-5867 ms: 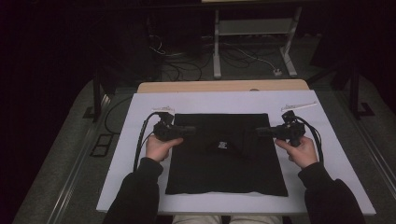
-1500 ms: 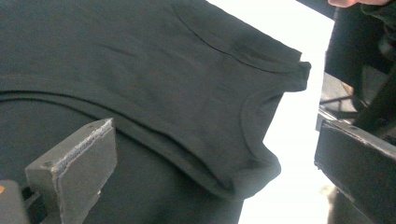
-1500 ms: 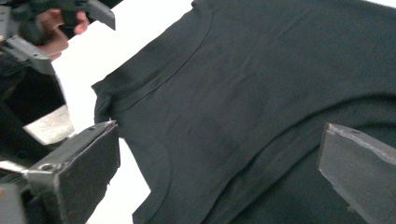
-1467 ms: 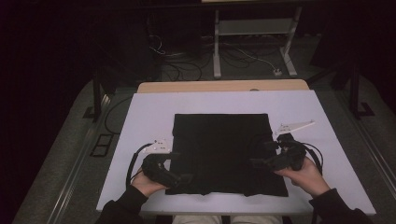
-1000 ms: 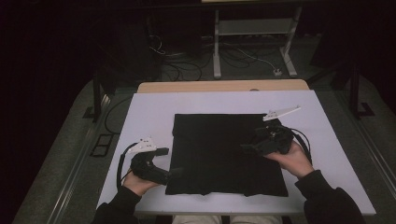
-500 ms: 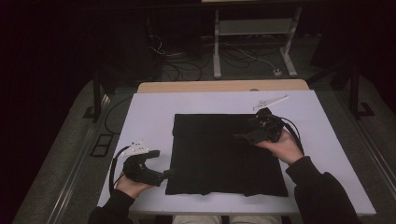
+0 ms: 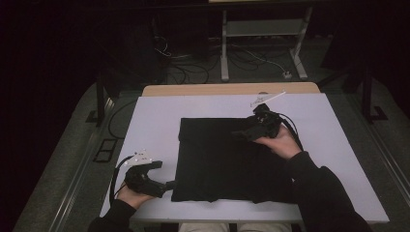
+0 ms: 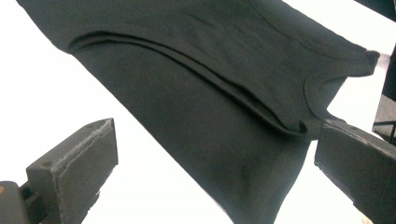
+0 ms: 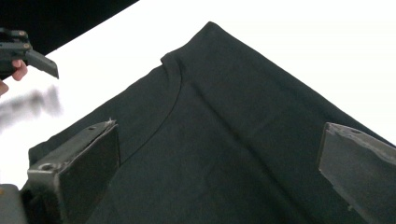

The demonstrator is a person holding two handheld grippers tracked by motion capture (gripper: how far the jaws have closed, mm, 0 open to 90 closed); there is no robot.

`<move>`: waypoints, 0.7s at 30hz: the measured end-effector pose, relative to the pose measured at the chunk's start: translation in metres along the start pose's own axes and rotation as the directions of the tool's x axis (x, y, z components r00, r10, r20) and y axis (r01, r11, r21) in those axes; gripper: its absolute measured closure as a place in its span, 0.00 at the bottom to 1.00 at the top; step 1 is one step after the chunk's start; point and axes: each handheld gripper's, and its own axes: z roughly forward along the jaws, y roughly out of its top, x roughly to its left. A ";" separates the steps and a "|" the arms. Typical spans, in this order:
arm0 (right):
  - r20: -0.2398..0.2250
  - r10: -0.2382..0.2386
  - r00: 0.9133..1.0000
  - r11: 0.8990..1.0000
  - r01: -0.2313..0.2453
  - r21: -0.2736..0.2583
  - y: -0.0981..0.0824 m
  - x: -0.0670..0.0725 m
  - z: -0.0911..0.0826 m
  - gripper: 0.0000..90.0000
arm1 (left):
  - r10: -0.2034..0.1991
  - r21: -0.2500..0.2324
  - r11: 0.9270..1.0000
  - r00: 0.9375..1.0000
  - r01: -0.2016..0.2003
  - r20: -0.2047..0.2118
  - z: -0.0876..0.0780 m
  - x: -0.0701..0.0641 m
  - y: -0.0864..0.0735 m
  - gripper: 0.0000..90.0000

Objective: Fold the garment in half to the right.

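On the white bench [image 7: 145,121], seen from above, a black shirt [image 7: 217,159] lies folded into a flat square at the middle; the left tool [image 7: 167,184] sits at its near left corner and the right tool [image 7: 240,133] hovers over its far right part. In the left gripper view the jaws stand wide apart, released, with the shirt's layered edge and corner [image 8: 299,126] between them, not pinched. In the right gripper view the jaws also gape, holding nothing, above the cloth near the collar [image 9: 175,79]. The step looks like setting up another fold; next each tool must close on an edge. Bare bench lies open all around.
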 end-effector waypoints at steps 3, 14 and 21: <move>-0.003 -0.009 1.000 1.000 0.009 0.003 0.005 0.001 0.007 0.00 | -0.003 0.004 1.000 1.000 0.003 0.011 0.000 0.000 -0.003 0.00; -0.021 -0.017 1.000 1.000 0.017 0.007 0.022 0.002 0.029 0.00 | 0.020 0.032 0.999 0.999 -0.021 0.036 0.006 -0.006 -0.009 0.00; -0.028 -0.029 0.999 1.000 0.029 0.007 0.034 0.003 0.042 0.00 | 0.043 0.072 0.996 0.998 -0.046 0.052 0.010 -0.007 -0.012 0.00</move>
